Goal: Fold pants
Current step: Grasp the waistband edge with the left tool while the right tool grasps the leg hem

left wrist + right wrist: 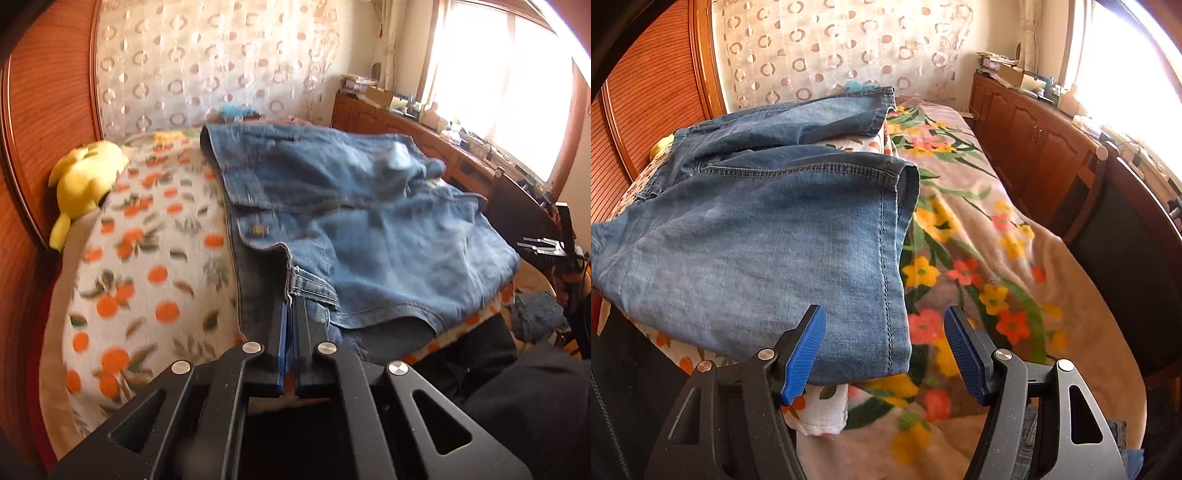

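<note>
Blue denim pants (369, 221) lie on the bed, partly folded over themselves. My left gripper (291, 301) is shut on the pants' waistband near a belt loop, at the near edge of the bed. In the right wrist view the pants (757, 236) spread leftward, with both leg hems at the right. My right gripper (884, 314) is open, its blue pads (805, 350) either side of the near leg's hem corner, not gripping it.
The bed carries an orange-print blanket (147, 258) and a flowered blanket (979, 258). A yellow plush toy (86, 177) lies by the wooden headboard (48, 110). A wooden cabinet (1034, 147) and a dark chair (1126, 240) stand at the right, under a bright window.
</note>
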`<state>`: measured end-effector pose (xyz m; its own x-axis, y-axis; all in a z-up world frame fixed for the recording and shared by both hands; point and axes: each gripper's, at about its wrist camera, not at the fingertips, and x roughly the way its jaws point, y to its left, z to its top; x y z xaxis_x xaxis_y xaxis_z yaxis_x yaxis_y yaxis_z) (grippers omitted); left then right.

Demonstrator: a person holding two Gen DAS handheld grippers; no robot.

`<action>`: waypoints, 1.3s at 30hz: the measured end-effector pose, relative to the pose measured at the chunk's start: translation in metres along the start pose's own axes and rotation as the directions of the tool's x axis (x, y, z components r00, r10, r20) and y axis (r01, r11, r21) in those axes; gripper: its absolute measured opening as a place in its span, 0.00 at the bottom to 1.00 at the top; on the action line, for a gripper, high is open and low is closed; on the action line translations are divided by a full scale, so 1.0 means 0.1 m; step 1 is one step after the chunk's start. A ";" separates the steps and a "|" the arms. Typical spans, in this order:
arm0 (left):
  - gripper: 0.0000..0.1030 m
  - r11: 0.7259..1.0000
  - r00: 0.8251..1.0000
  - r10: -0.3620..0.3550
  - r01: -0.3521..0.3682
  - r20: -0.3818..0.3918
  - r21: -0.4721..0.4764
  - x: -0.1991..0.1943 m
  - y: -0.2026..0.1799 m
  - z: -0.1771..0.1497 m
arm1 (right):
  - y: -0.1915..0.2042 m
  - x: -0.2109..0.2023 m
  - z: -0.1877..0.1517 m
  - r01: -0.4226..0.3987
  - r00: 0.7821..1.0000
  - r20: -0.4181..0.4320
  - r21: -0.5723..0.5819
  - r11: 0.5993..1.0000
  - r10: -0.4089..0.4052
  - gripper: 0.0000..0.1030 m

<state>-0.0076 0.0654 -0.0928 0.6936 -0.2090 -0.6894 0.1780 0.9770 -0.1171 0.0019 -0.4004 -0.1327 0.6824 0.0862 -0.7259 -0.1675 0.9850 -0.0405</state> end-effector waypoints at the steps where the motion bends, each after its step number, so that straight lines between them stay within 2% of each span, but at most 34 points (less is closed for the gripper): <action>1: 0.03 1.000 1.000 0.003 -0.003 0.007 0.008 0.00 -0.01 0.05 | 0.01 0.01 0.00 -0.002 1.000 -0.007 0.001 1.000 0.002 0.67; 6: 0.03 0.999 0.999 0.024 -0.025 0.048 0.032 0.05 -0.04 0.35 | -0.01 0.01 -0.02 -0.019 1.000 -0.024 -0.012 1.000 0.019 0.67; 10: 0.03 0.999 0.998 0.028 -0.030 0.057 0.035 0.16 -0.03 0.54 | -0.03 0.06 -0.06 -0.015 0.997 -0.070 -0.047 0.999 0.012 0.67; 13: 0.03 0.999 0.998 0.027 -0.029 0.058 0.037 0.19 -0.06 0.58 | -0.03 0.12 -0.08 0.015 0.994 -0.105 -0.076 0.997 -0.023 0.67; 19: 0.03 0.999 0.998 0.027 -0.029 0.056 0.033 0.20 -0.08 0.57 | -0.07 0.31 -0.12 0.006 0.985 -0.171 -0.087 0.996 -0.020 0.66; 26: 0.03 1.000 0.999 0.022 -0.023 0.046 0.020 0.24 -0.07 0.52 | -0.03 0.34 -0.10 0.001 0.988 -0.154 -0.116 0.993 -0.019 0.66; 31: 0.03 1.000 0.999 0.017 -0.017 0.044 0.017 0.27 -0.08 0.49 | -0.02 0.27 -0.13 -0.017 0.993 -0.122 -0.123 0.992 0.001 0.45; 33: 0.03 1.000 0.999 0.016 -0.016 0.045 0.016 0.27 -0.07 0.49 | -0.02 0.25 -0.14 -0.046 0.993 -0.110 -0.116 0.992 0.034 0.24; 36: 0.03 1.000 0.999 0.015 -0.015 0.047 0.016 0.27 -0.07 0.49 | -0.02 0.19 -0.16 -0.076 0.995 -0.079 -0.120 0.990 0.067 0.07; 37: 0.03 1.000 0.999 0.017 -0.017 0.048 0.015 0.27 -0.07 0.50 | -0.03 0.16 -0.16 -0.076 0.996 -0.060 -0.116 0.990 0.070 0.04; 39: 0.03 1.000 0.998 0.012 -0.013 0.062 0.010 0.25 -0.06 0.50 | -0.10 0.07 -0.15 -0.076 0.997 -0.013 -0.087 0.993 0.075 0.04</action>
<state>0.0436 0.0524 -0.0730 0.7378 -0.1990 -0.6450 0.1758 0.9792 -0.1010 -0.0020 -0.4119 -0.1474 0.6586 0.1579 -0.7357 -0.2802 0.9589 -0.0450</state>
